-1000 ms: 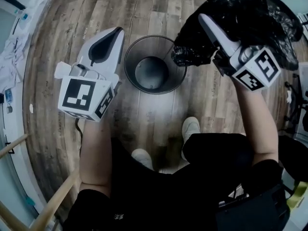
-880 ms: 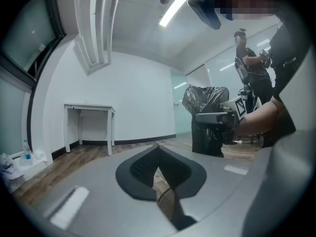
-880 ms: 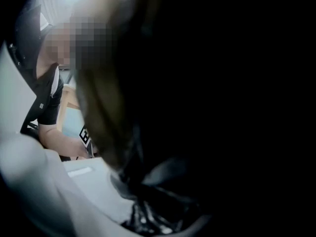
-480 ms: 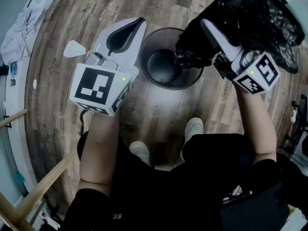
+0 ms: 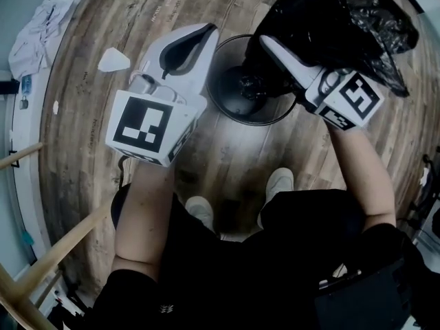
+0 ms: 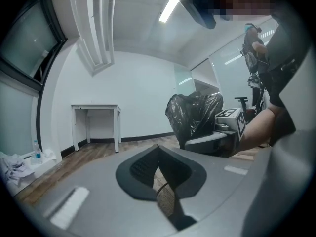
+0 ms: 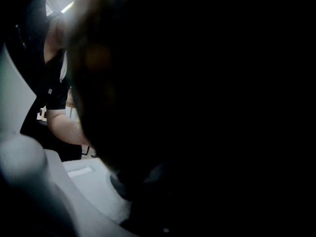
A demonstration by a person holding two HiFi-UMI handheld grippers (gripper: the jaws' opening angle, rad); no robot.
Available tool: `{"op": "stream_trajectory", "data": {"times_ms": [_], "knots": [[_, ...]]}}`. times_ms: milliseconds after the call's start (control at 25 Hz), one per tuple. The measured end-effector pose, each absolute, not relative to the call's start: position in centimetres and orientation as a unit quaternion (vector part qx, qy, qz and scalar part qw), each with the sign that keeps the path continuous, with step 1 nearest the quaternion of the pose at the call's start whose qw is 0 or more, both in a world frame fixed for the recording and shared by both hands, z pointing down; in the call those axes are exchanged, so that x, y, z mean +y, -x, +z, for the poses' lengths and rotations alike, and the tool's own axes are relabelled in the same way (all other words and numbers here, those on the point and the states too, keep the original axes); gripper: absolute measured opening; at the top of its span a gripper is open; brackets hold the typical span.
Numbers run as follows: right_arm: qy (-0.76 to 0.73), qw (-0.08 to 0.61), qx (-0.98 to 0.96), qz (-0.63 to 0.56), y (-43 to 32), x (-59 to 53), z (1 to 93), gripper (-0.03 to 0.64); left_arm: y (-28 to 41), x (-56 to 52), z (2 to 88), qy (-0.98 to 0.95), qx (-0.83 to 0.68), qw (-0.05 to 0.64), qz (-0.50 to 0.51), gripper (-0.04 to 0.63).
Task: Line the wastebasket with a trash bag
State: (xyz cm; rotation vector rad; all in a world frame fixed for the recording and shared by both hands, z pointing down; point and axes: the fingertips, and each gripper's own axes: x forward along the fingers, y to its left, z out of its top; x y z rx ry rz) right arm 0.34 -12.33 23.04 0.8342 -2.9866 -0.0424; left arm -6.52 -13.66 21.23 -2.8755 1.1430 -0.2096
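A round wire-mesh wastebasket [image 5: 237, 108] stands on the wood floor ahead of the person's feet. My right gripper [image 5: 265, 44] is shut on a crumpled black trash bag [image 5: 344, 19] and holds it over the basket's right rim. The bag's lower end [image 5: 251, 84] hangs down inside the basket. In the right gripper view the bag [image 7: 197, 107] covers nearly everything and hides the jaws. My left gripper [image 5: 203, 36] is shut with nothing in it, level, just left of the basket's rim. From the left gripper [image 6: 158, 151] the bag [image 6: 195, 113] shows ahead to the right.
A white scrap [image 5: 113, 60] lies on the floor left of the left gripper. A heap of cloth [image 5: 34, 36] sits at the far left by the wall. Wooden poles [image 5: 48, 253] cross the lower left. The person's shoes [image 5: 278, 181] are close behind the basket. A white table [image 6: 96, 117] stands against the wall.
My right gripper has come down and leftward with the bag, whose lower end now hangs into the basket instead of beside it. The left gripper has hardly moved.
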Motion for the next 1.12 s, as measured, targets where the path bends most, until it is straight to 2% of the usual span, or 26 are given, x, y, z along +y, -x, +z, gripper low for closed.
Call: {"op": "stream_trajectory", "data": {"times_ms": [240,360,440,520,600,840,1120], "knots": [[-0.257,0.036,-0.966,0.006,1.7,-11.3,23.4,0.003,8.1,-13.2,19.9,0.927,0.371,0.006,-0.054,0.009],[-0.241,0.026,-0.970,-0.023,2.7,-11.0,23.3,0.003,7.6,-12.6,19.8,0.940,0.340,0.012,-0.036,0.022],[-0.233,0.026,-0.972,-0.036,3.0,-10.9,23.4,0.003,6.0,-11.7,19.7,0.958,0.286,0.013,-0.034,0.075],[-0.226,0.030,-0.973,-0.041,3.0,-10.7,23.7,0.003,4.6,-10.8,19.1,0.970,0.238,0.013,-0.037,0.222],[-0.221,0.036,-0.974,-0.044,2.9,-10.4,24.0,0.003,3.8,-10.2,18.0,0.978,0.206,0.015,-0.033,0.306],[-0.204,0.053,-0.976,-0.050,2.8,-9.8,24.9,0.003,2.1,-11.0,17.6,0.987,0.157,-0.029,-0.001,0.341],[-0.181,0.070,-0.979,-0.067,2.9,-9.0,25.9,0.003,-0.7,-9.7,20.6,0.994,0.082,-0.055,-0.045,0.425]]}}
